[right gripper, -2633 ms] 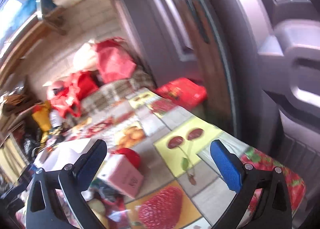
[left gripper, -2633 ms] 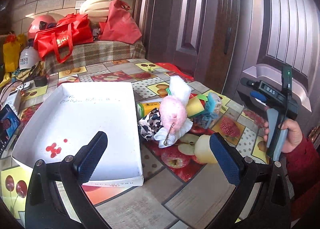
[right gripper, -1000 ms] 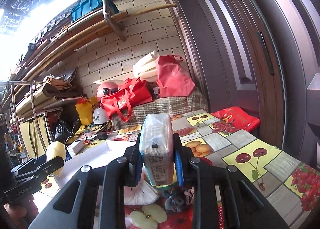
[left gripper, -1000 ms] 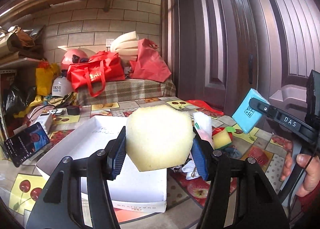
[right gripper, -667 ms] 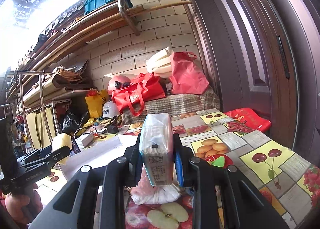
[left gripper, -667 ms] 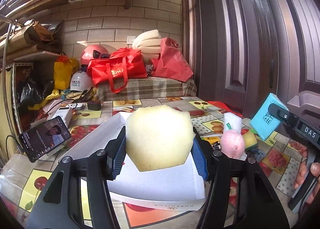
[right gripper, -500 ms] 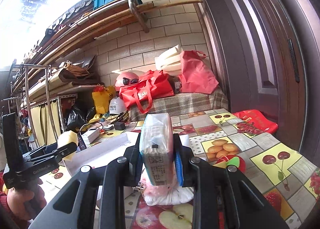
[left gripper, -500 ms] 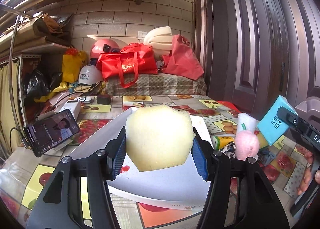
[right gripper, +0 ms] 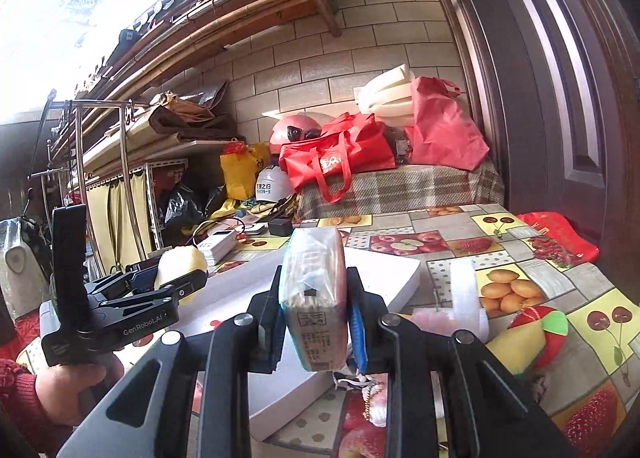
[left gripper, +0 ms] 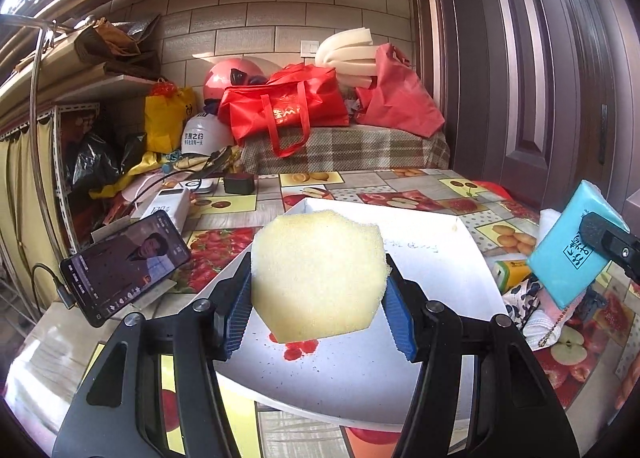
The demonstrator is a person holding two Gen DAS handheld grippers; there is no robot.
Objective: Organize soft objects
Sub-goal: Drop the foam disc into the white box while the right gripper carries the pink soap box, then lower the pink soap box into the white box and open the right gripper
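Left gripper (left gripper: pixel 318 308): clamped on the sponge, one blue pad pressed into each side.
Right gripper (right gripper: pixel 313 318): closed tight on the tissue pack, pads on its two broad faces.
Sponge (left gripper: pixel 318 276): pale yellow foam block, held in the air over the near part of the tray.
Tissue pack (right gripper: pixel 314 296): held up beside the tray's right edge; in the left view it shows as a teal packet (left gripper: pixel 568 246) right of the tray.
Tray (left gripper: pixel 452 258): shallow white box on the tabletop (right gripper: pixel 520 258), nothing in it but a few red spots on its floor.
Other soft things: a pink plush (right gripper: pixel 436 316), a yellow-and-red toy (right gripper: pixel 528 334) and some cloth lie just right of the tray.
Sponge handling: judged very light and squashy; the pads dent it a little, so a side grip across its middle suits it, and it should drop without bouncing far.
Pack handling: judged light, with slick film over soft tissue; gripping the broad faces, as here, guards against slipping.
Sponge axis: roughly as wide as tall, broad face toward the left camera; no clear long axis.
Pack axis: stands on end, long axis near upright in the right view, narrow barcode edge facing the camera; tilted, top toward the tray, in the left view.
Step in hand: judged to be carrying both things to the tray for release.
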